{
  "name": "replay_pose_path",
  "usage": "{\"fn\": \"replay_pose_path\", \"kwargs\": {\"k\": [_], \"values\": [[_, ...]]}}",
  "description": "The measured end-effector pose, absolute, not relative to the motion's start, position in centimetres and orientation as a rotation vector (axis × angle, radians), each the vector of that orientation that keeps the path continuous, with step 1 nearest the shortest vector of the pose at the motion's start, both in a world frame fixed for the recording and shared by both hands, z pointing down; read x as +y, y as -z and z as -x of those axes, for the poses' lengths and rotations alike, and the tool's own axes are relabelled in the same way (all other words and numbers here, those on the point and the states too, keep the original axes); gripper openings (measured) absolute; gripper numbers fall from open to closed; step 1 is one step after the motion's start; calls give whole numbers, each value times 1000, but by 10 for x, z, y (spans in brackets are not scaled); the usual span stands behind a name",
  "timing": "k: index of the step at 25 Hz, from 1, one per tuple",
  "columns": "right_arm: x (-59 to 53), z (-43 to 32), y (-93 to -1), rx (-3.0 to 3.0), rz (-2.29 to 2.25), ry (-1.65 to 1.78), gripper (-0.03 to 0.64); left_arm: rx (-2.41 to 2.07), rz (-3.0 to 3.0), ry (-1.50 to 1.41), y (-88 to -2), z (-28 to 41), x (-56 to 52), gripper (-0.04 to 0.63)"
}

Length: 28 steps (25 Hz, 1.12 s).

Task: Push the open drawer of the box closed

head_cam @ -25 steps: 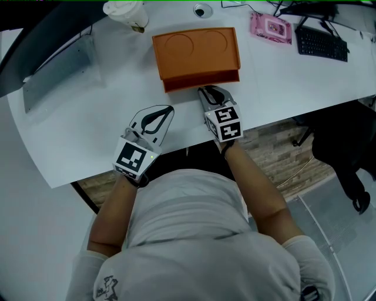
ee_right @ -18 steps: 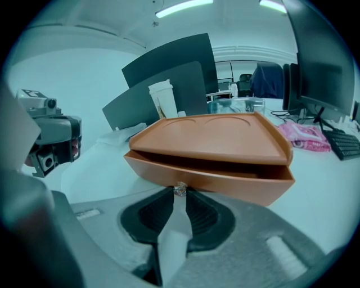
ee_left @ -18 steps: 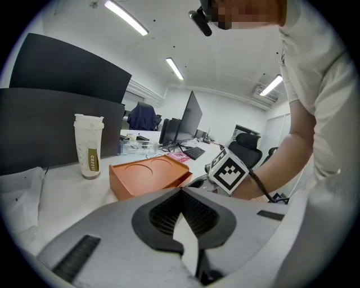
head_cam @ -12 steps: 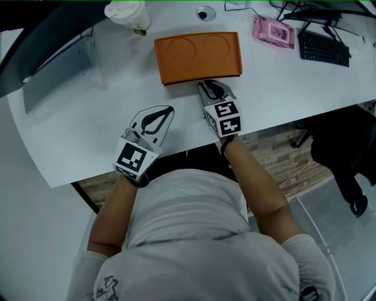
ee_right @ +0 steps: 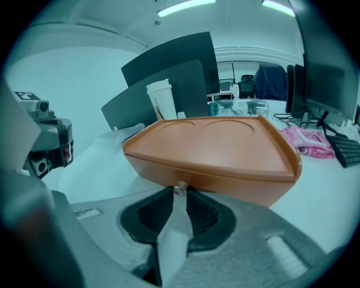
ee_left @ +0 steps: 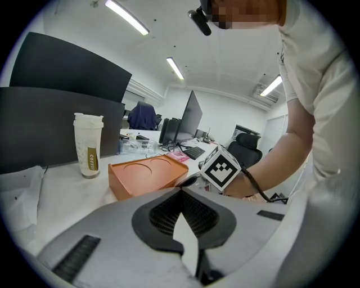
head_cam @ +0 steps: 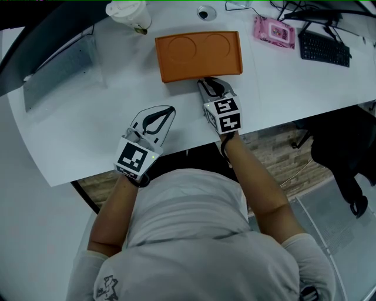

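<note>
Knob (ee_right: 180, 189) only in right gripper view, at closed right fingers (ee_right: 149, 217) just parting | left fingers (ee_left: 163, 217) closed

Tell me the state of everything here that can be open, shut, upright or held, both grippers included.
Orange box: flat on the desk.
Drawer: pushed in, no gap showing.
Knob: on the drawer front, between the right gripper's tips.
Right gripper: jaws narrow, closed on the knob, just been opening slightly.
Left gripper: shut, empty, apart from the box.
Coffee cup: upright, lid on.
</note>
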State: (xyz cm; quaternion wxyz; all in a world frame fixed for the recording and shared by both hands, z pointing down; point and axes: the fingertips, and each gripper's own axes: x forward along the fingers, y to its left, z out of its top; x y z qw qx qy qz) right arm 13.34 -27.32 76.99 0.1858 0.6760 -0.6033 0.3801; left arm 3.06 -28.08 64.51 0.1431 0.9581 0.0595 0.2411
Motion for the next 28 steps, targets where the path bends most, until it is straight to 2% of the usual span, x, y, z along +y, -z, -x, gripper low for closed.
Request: {"fn": "replay_pose_path", "kwargs": {"k": [5, 18, 28], "values": [[-270, -134, -762, -1702, -1917, -1047, 106, 171, -2782, -687, -641, -26, -277, -2], [-254, -129, -679, -1751, -1985, -887, 106, 181, -2904, -592, -580, -26, -272, -2], [-246, -119, -558, -1871, -2040, -676, 45, 168, -3025, -439, -497, -38, -276, -2]]}}
